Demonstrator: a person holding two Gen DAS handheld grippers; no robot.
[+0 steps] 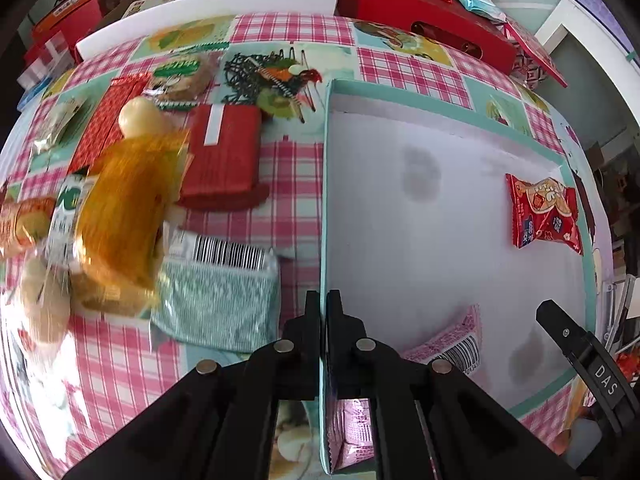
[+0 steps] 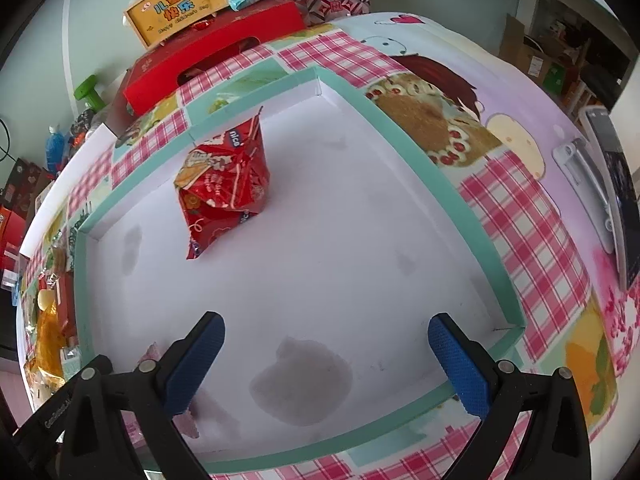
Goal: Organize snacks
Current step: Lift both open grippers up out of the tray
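The left tongs (image 1: 323, 300) are clenched with nothing between them, right above the tray's wall (image 1: 325, 200). The right tongs (image 2: 326, 344) are spread wide over the tray floor, and nothing is gripped. A red pack (image 2: 222, 184) is seen inside the tray, and a pink pack (image 1: 452, 340) too. More snacks (image 1: 120, 208) are piled beside the tray on the tabletop (image 1: 288, 184).

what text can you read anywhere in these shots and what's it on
"DAS": right tool's arm.
"nice": red snack packet in the teal box.
"Happy Children's Day": yellow gift box; its Chinese characters not transcribed.
Barcode digits on pink wafer packet: too small.
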